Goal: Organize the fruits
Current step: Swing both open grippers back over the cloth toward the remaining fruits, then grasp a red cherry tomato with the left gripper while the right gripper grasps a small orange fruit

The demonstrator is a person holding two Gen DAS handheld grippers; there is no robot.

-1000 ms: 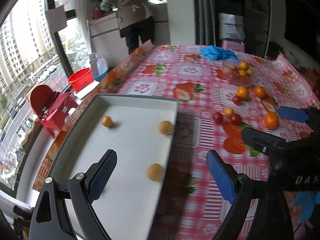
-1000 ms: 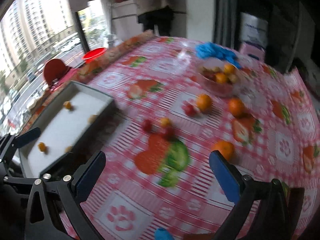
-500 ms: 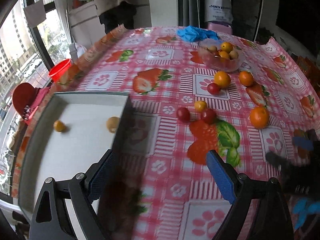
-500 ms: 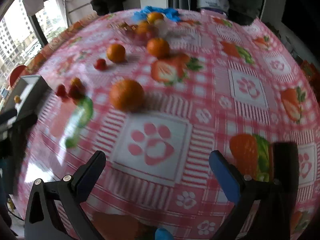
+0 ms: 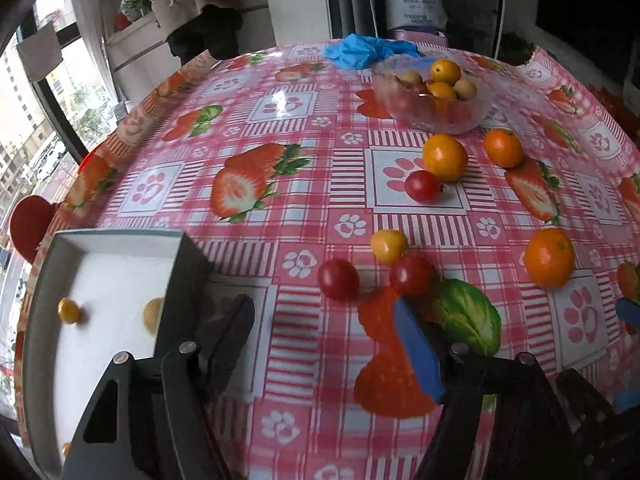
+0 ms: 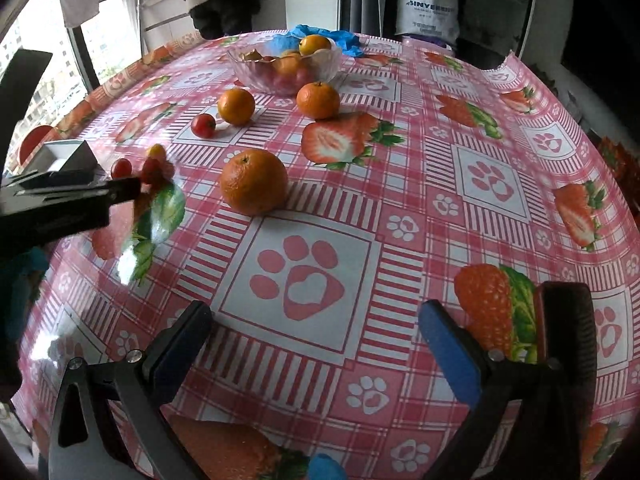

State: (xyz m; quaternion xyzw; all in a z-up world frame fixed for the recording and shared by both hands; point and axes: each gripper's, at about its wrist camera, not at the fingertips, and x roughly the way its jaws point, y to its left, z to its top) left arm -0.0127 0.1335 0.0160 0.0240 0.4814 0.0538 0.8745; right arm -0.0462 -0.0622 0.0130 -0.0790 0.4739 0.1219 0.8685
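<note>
The left gripper (image 5: pixel 324 332) has swung away from over the grey tray (image 5: pixel 40 320) at the table's left edge and now hangs above the cluster of small fruit near the middle of the tablecloth (image 5: pixel 320 160). Its jaws have just been narrowing — they stand at a middling width, with nothing between them. Just ahead of its blue pad lie two red cherry tomatoes (image 5: pixel 338 280) and a small yellow fruit (image 5: pixel 388 245), close together; one red tomato sits right beside the pad tip.

The tray already holds a few small yellow fruits (image 5: pixel 69 311), so sorting by kind has begun. My reading is that the left gripper is lining up on the next small fruit, probably the yellow one, though which is not certain.

The right gripper (image 6: pixel 316 344) has dropped toward the near edge of the table and now hovers with jaws wide and empty over a paw-print square. A large orange (image 6: pixel 254 182) sits ahead of it, apart from the fingers. Two more oranges (image 6: pixel 318 100) and another red tomato (image 6: pixel 203 125) lie nearer the glass bowl (image 6: pixel 284 68) at the far edge — all of these remain to be placed.
</note>
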